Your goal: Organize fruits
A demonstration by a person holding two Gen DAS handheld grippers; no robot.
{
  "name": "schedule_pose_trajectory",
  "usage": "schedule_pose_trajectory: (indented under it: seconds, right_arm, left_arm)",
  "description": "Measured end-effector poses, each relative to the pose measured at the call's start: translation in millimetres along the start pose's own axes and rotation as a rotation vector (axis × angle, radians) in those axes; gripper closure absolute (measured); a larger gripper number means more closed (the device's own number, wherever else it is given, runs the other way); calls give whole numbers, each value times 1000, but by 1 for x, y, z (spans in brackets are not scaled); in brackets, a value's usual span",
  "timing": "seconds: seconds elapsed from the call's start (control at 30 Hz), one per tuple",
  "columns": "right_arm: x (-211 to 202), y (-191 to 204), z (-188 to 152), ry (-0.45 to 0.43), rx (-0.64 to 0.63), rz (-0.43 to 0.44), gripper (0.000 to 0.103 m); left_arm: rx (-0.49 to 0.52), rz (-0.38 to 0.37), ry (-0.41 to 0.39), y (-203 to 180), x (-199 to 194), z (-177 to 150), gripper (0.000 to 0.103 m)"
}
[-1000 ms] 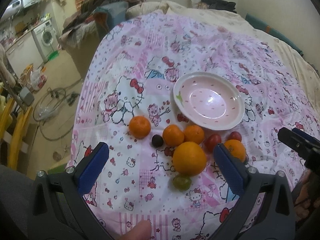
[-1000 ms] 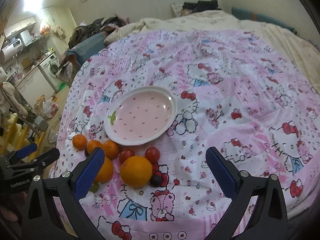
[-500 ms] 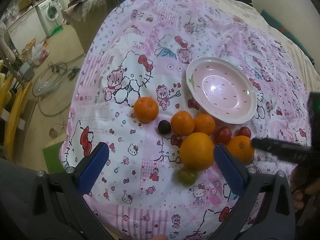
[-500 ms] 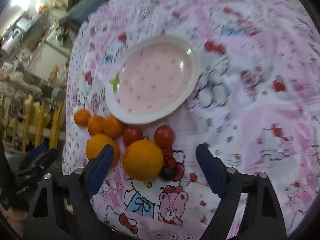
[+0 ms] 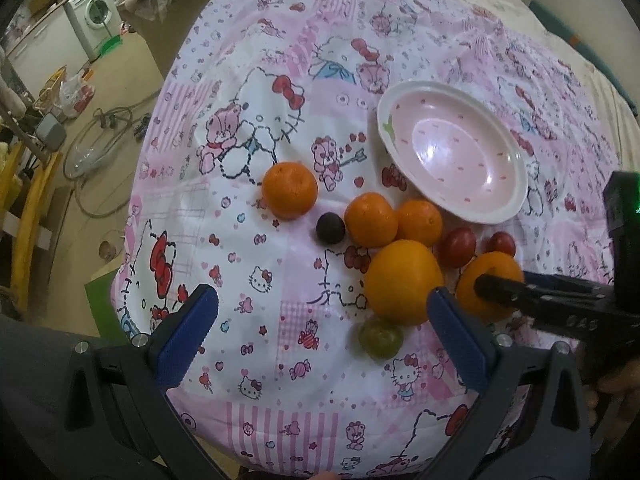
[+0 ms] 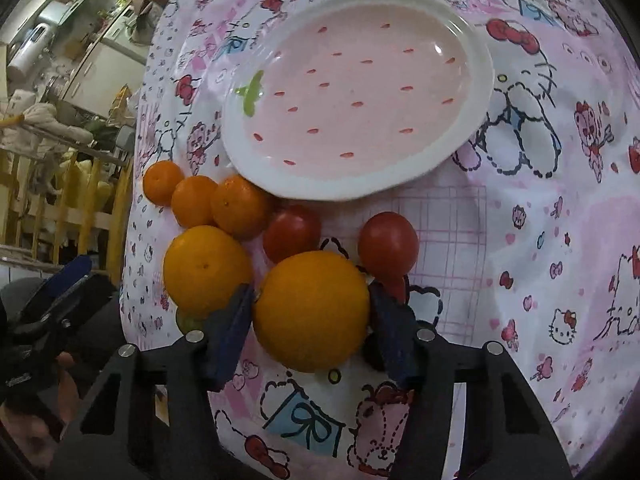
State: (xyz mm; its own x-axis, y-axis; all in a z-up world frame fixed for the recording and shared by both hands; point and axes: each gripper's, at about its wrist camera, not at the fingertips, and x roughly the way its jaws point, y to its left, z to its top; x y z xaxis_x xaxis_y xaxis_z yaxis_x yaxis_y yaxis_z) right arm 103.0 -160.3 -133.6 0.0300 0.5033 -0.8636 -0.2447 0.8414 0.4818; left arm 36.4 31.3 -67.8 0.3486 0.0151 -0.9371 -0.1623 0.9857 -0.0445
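Note:
Fruit lies on a pink cartoon-print quilt beside an empty pink plate (image 6: pixel 320 190) (image 5: pixel 508 208). My right gripper (image 6: pixel 312 316) straddles a large orange (image 6: pixel 312 300) that rests on the quilt. Its jaws are closing and both blue pads touch the orange's sides. A second large orange (image 6: pixel 206 268), two tomatoes (image 6: pixel 292 232) and three mandarins (image 6: pixel 240 206) lie just beyond. In the left wrist view my left gripper (image 5: pixel 324 328) hangs open above the quilt, holding nothing, with the second orange (image 5: pixel 404 282) and a green fruit (image 5: pixel 380 338) near its right pad. A dark plum (image 5: pixel 330 228) sits by the mandarins (image 5: pixel 290 190).
The quilt drops off at the bed's left edge (image 5: pixel 132 216). Below it are bare floor with a coiled cable (image 5: pixel 96 136), a washing machine (image 5: pixel 94 16) and a yellow wooden rail (image 5: pixel 28 216). Open quilt stretches right of the plate (image 6: pixel 560 200).
My right gripper dropped down over the fruit and its jaws narrowed from wide open onto the large orange. The left gripper sank a little toward the quilt and tilted downward.

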Motion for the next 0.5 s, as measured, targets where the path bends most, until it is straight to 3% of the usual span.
schedule_pose_trajectory:
  seconds: [0.3,0.5]
  right_arm:
    - [-48,-14,-8,-119,93,109,47]
    - [-83,-29,-14,-223,143,79,47]
  left_arm:
    - [83,-30,99,-39,24,8,0]
    - [127,-10,166,-61,49,14,1]
